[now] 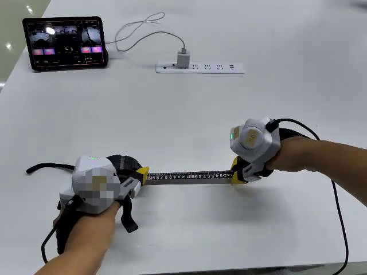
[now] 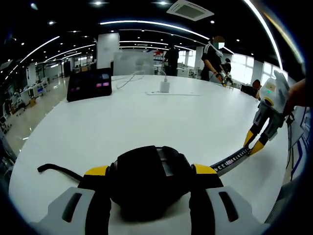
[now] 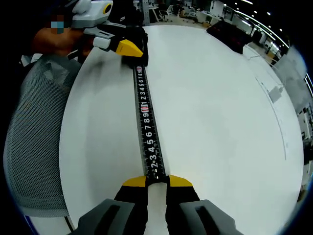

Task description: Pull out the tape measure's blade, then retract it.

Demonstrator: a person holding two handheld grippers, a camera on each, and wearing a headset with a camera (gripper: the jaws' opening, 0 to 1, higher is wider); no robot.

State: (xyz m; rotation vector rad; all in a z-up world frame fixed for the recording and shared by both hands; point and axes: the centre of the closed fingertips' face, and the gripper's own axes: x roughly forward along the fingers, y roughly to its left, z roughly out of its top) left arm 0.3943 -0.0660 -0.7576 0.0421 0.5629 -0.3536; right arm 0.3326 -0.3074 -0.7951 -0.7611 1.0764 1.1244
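Note:
A black tape measure case [image 2: 149,178] sits on the white table, and my left gripper [image 2: 150,171] is shut on it, yellow tips on either side. In the head view the case [image 1: 124,165] lies at the lower left under the left gripper [image 1: 137,180]. The black blade [image 1: 189,176] runs flat along the table to my right gripper [image 1: 238,175], which is shut on the blade's end. In the right gripper view the blade [image 3: 146,127] with white numbers leads from my right gripper [image 3: 156,182] up to the case [image 3: 134,39]. The blade [image 2: 232,159] also reaches the right gripper [image 2: 254,142] in the left gripper view.
A tablet [image 1: 65,42] stands at the far left of the table [image 1: 189,114]. A white power strip [image 1: 200,67] with a charger [image 1: 183,58] and cable lies at the back. A black strap [image 1: 49,168] trails left of the case. A mesh chair [image 3: 34,137] stands beside the table.

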